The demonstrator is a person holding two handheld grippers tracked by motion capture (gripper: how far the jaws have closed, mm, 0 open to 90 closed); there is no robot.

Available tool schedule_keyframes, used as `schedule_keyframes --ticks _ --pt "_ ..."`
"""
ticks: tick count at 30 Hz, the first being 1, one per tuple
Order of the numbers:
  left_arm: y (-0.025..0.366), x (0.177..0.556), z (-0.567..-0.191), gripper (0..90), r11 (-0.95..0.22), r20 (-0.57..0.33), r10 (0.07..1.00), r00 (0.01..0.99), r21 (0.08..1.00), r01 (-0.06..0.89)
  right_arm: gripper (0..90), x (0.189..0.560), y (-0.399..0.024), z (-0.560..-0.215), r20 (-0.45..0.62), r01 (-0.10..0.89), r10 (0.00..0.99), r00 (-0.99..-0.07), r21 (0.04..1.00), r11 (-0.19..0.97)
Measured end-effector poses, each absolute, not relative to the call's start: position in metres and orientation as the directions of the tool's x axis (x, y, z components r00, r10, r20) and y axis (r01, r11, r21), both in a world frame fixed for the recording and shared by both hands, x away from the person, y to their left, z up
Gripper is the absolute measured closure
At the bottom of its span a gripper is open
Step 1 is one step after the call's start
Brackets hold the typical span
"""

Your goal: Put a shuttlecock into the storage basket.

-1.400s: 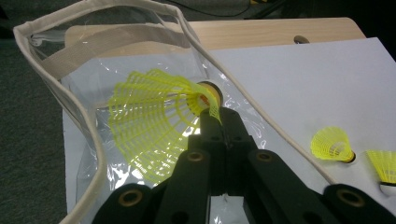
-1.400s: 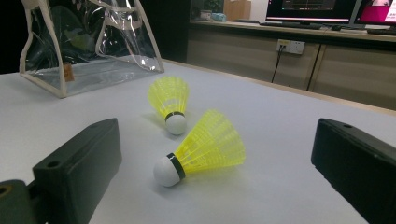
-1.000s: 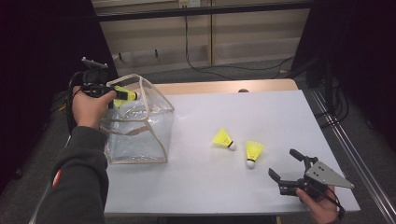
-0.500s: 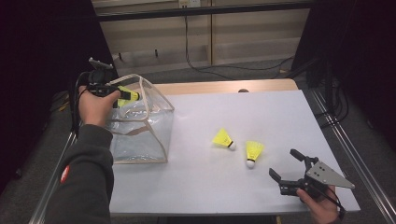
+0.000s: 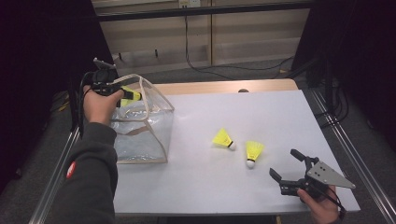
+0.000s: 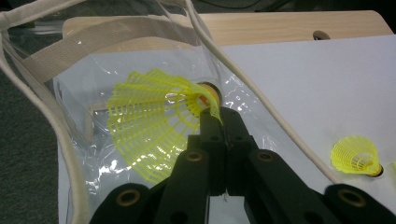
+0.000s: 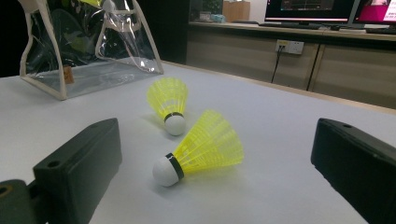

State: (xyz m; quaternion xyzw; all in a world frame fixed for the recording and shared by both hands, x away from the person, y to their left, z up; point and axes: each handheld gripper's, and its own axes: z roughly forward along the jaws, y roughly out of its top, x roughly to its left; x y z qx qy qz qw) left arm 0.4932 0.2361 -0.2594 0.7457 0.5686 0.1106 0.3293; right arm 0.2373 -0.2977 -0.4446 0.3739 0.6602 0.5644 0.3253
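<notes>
From the high view, my left gripper [image 5: 122, 93] hangs over the clear bag [image 5: 154, 135] at the far left of the table [image 5: 280, 112]. I should go lower first.

In the left gripper view, it pinches a yellow shuttlecock [image 6: 154, 121] tight at the neck, right above the bag's mouth.

In the right gripper view, my right gripper [image 7: 215, 168] waits wide open, holding nothing, near two more shuttlecocks [image 7: 205, 144].

- I'm holding the left gripper [image 5: 133, 96] raised over the clear bag [image 5: 154, 135], jaws pinched together.
- I'm resting the right gripper [image 5: 286, 164] low, well right of the bag, jaws spread wide.
</notes>
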Motion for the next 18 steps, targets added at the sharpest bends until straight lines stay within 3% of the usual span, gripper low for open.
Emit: schedule_keyframes --ticks 12,18 --pt "0.2366 0.5021 -0.2652 88.4 -0.124 -0.214 0.925 0.314 0.611 0.782 1.7 0.2371 -0.2984 -0.4450 -0.005 0.124 0.862 -0.507 0.989 0.078" --pt "0.2351 0.5029 -0.2663 79.5 -0.117 -0.201 0.931 0.306 0.629 0.769 1.7 0.2369 -0.2984 -0.4452 -0.006 0.124 0.861 -0.509 0.989 0.080"
